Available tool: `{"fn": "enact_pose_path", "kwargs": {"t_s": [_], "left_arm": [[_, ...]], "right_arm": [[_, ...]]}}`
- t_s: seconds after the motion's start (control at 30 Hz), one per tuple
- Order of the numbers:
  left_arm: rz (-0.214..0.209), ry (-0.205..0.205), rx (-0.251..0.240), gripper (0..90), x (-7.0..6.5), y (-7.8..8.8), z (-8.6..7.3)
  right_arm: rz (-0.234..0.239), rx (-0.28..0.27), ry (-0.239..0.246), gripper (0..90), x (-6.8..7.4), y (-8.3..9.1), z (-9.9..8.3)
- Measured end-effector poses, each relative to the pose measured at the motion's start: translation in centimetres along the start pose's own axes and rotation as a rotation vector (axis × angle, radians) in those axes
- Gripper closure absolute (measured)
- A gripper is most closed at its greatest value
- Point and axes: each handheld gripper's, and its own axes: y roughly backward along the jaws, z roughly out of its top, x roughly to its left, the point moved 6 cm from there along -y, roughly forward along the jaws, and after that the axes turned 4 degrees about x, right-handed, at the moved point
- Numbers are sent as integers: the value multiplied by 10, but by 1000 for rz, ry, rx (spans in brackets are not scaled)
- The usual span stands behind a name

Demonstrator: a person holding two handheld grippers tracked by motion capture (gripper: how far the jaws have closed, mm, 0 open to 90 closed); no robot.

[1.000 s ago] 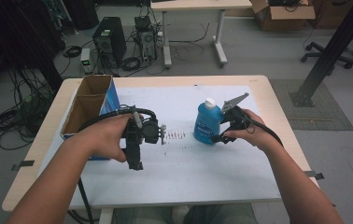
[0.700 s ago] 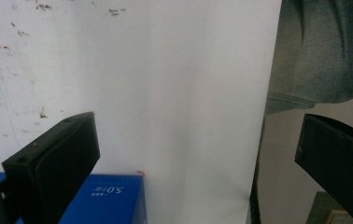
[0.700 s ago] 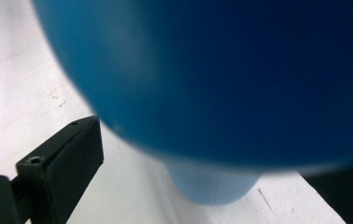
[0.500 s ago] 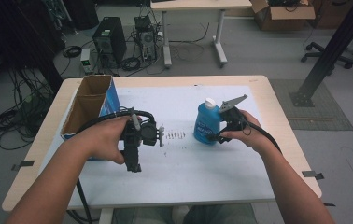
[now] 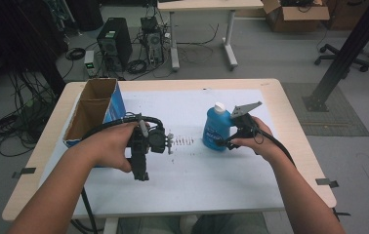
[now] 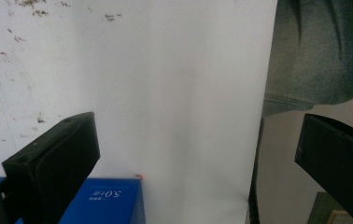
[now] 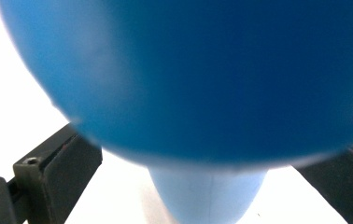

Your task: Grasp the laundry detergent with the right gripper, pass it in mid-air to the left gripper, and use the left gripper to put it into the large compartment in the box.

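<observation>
Right gripper on the blue bottle
Right gripper (image 5: 229, 139) has its jaws spread around the blue bottle (image 5: 216, 127), upright toward the worktop's (image 5: 290, 117) right edge, grip unclear; left gripper (image 5: 141, 168) hangs open, empty.

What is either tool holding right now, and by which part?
The left tool holds nothing; its jaws stand open over the white mat. The right tool has the blue bottle between its jaws at the body, but whether they clamp it cannot be told.
</observation>
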Motion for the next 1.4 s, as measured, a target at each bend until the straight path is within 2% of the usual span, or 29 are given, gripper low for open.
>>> {"fn": "enact_pose_path", "kwargs": {"t_s": [0.23,0.43,0.77,1.27,1.4], "left_arm": [[-1,2,1,2,0,0,0],[-5,-1,-1,3,0,-1,0],[-5,1,3,3,0,-1,-2],[-4,5,5,3,0,-2,-6],[0,9,4,3,0,-2,-6]], "right_arm": [[-21,-53,-10,32,-1,-1,3],[-52,-72,-16,54,-2,-4,4],[-76,-94,-17,88,-2,-6,5],[-74,-96,-11,161,2,-8,5],[-85,-104,-15,177,1,-7,5]]}}
